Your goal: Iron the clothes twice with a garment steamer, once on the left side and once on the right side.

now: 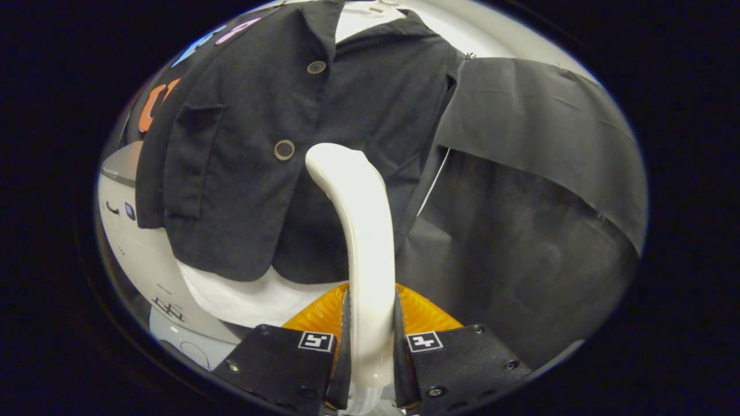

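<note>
While clamped: glossy curved steamer handle (364,231).

The garment steamer (365,242) is smooth, glossy plastic, clamped between both fingers of the tongs (370,346). The jacket (248,173) is matt woven cloth with dull, metallic-looking buttons (284,149). The ribbed part (425,315) behind the fingers looks like shiny plastic

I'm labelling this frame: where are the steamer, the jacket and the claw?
steamer (364,231): gripper view, middle of its white handle.
jacket (243,173): gripper view, front panel beside the lower button.
claw (370,346): gripper view, between the fingertips, shut on the steamer.
</note>
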{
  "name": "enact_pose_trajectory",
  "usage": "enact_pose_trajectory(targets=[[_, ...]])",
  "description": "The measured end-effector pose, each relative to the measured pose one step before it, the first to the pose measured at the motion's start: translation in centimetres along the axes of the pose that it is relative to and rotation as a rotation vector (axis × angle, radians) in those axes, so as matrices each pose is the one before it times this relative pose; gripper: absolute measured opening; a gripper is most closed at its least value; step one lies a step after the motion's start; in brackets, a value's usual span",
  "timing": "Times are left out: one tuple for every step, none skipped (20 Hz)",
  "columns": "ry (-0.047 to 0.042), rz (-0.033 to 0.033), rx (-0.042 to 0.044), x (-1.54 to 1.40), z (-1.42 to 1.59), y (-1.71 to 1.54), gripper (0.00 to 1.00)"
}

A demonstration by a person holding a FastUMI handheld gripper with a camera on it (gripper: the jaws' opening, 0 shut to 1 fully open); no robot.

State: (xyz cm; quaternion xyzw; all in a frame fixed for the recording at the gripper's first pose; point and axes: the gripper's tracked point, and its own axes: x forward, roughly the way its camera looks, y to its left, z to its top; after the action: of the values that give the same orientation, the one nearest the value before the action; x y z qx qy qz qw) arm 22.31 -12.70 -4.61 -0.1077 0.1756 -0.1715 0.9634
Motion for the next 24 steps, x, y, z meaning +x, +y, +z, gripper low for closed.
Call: enact_pose_trajectory(targets=[[0.00922,-0.00066,-0.00050,0.444,-0.698,0.303,0.33],[0.01001,-0.00028,-0.00486,0.241,-0.642,0.248,0.33],[0.01216,0.00193,-0.00023,0.199,-0.609,0.146,0.33],[0.01279,0.00442,0.00212,0.037,-0.675,0.145,0.33],[0.01750,0.00480,0.00389,0.133,-0.563,0.065,0.33],[0.01565,0.00253,0.00385,-0.052,-1.176,0.113,0.33],[0.01377,0.00227,-0.00117,0.052,-0.870,0.140,0.33],[0.00776,0.00093,0.00014,0.096,-0.505,0.101,0.33],[0.00971,0.00152,-0.00102,0.283,-0.328,0.147,0.33],[0.00931,0.00240,0.00270,-0.012,-0.329,0.136,0.33],[0.01115,0.00383,0.00370,0.108,-0.492,0.149,0.33],[0.00933,0.00217,0.00329,-0.116,-0.390,0.062,0.33],[0.00215,0.00062,-0.00201,-0.060,-0.243,0.017,0.33],[0.00346,0.00533,0.00086,-0.181,-0.230,0.129,0.33],[0.00394,0.00262,0.00178,-0.266,-0.190,0.118,0.33],[0.00364,0.00156,-0.00042,-0.189,-0.135,0.084,0.33],[0.00042,0.00293,0.00184,-0.188,-0.021,0.112,0.33],[-0.00326,0.00530,0.00376,-0.249,0.061,0.026,0.33],[-0.00360,0.00706,0.00231,-0.310,0.103,-0.042,0.33],[-0.00373,0.01141,0.00761,-0.246,0.129,-0.012,0.33],[-0.00123,0.01447,0.01156,-0.250,0.046,-0.073,0.33],[-0.00138,0.01589,0.01264,-0.106,0.075,-0.051,0.33],[-0.00230,0.01231,0.00852,-0.087,0.087,-0.224,0.33],[-0.00350,0.01117,0.00571,-0.074,0.071,-0.366,0.33]])
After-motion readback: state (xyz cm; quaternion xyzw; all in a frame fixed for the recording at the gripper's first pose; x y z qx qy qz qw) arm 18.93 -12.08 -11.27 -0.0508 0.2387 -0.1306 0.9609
